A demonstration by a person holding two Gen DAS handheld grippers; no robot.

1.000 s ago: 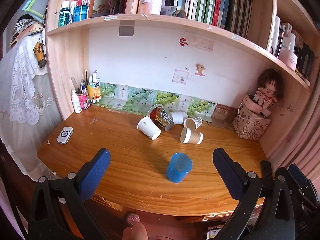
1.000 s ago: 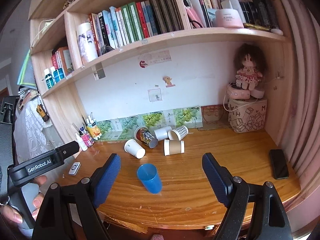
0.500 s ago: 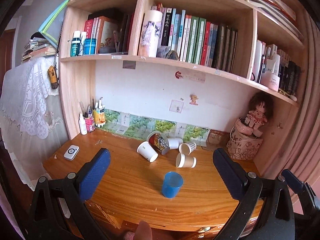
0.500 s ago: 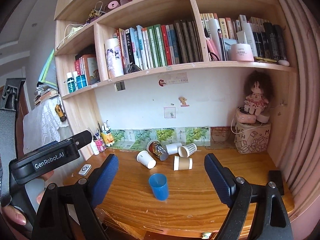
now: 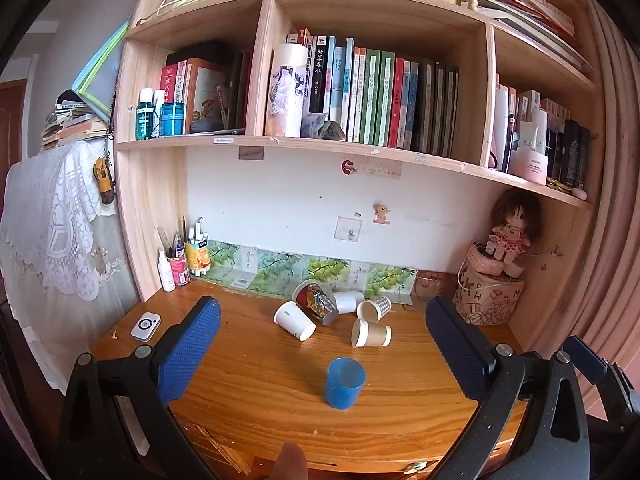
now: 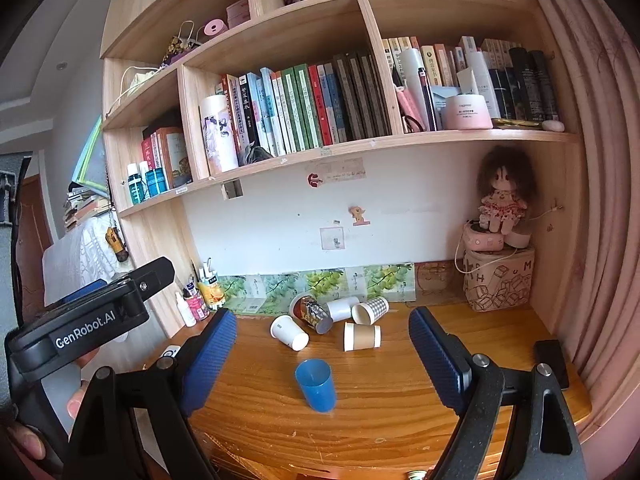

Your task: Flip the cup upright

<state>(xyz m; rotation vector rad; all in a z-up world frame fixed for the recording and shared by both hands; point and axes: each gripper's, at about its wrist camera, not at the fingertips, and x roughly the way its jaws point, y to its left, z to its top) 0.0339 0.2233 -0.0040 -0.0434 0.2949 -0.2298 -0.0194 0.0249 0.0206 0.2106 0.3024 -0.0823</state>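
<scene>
Both grippers have pulled back and tilted up from the desk | left gripper (image 5: 322, 334) and right gripper (image 6: 322, 342) wide open, empty | blue plastic cup (image 5: 345, 383) stands upright on wooden desk (image 5: 256, 376), nearer than the tipped paper cups (image 5: 370, 333) | one flip looks done.

Black tool (image 5: 320, 340) frames, blue textured pads (image 5: 188, 350), silver screws.

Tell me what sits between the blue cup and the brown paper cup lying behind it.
Nothing: both wrist views show only bare desk between the blue cup and the brown paper cup.
</scene>
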